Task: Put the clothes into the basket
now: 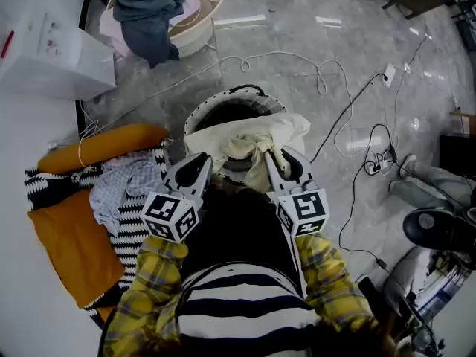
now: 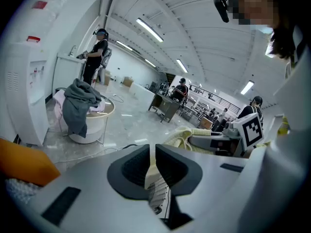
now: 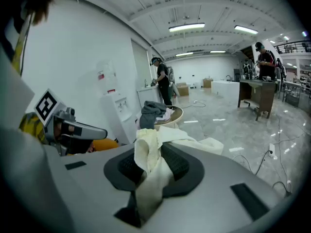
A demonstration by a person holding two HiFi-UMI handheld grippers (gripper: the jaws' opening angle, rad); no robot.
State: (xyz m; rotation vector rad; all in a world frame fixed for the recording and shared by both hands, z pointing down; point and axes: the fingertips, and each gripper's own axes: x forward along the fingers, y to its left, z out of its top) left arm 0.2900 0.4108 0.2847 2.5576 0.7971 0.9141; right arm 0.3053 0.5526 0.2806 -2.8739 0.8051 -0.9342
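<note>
Garment [image 1: 249,141] tight in both hand-held grippers [image 2: 151,163] [image 3: 151,163]

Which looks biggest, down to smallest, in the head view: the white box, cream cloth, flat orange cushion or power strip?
1. white box
2. cream cloth and flat orange cushion: about alike, so I won't rank them
3. power strip, by far the smallest

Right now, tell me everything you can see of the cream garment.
The cream garment is soft, crumpled cloth, bunched where it is pinched at two spots, one by the left tool, one by the right tool. Between them it hangs spread over the near side of the dark basket.
</note>
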